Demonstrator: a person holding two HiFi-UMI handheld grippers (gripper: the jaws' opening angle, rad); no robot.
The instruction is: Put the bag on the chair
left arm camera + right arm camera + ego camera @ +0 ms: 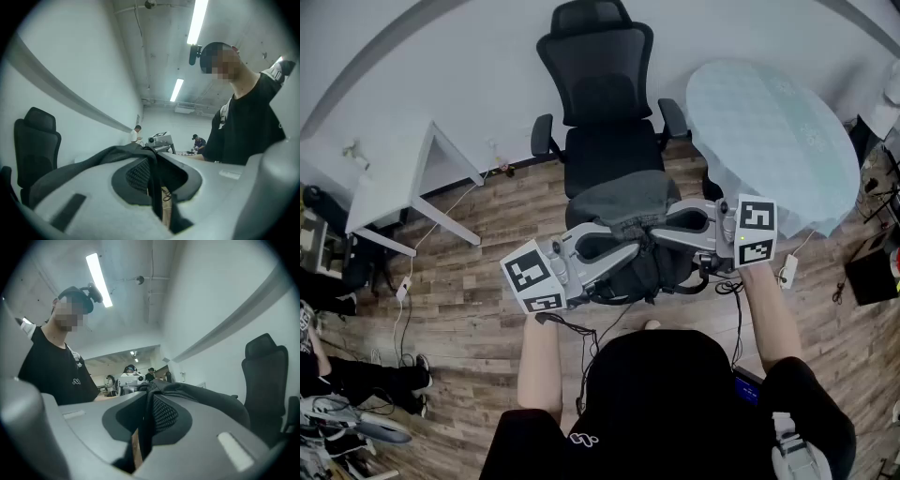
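Note:
A dark grey bag [623,202] hangs in the air between my two grippers, just in front of the black office chair [598,103]. My left gripper [623,246] is shut on the bag's black strap [152,180], which runs down between its jaws. My right gripper [661,228] is shut on the bag's strap [143,427] too, and the bag's grey cloth [206,397] drapes over its far jaw. Both grippers point toward each other, and the bag's lower part [642,272] sags below them. The chair's seat [605,159] lies beyond the bag.
A round table with a pale cloth [773,131] stands right of the chair. A white desk [398,183] is at the left, with cables on the wooden floor [469,309]. People stand in the room's far end [136,134].

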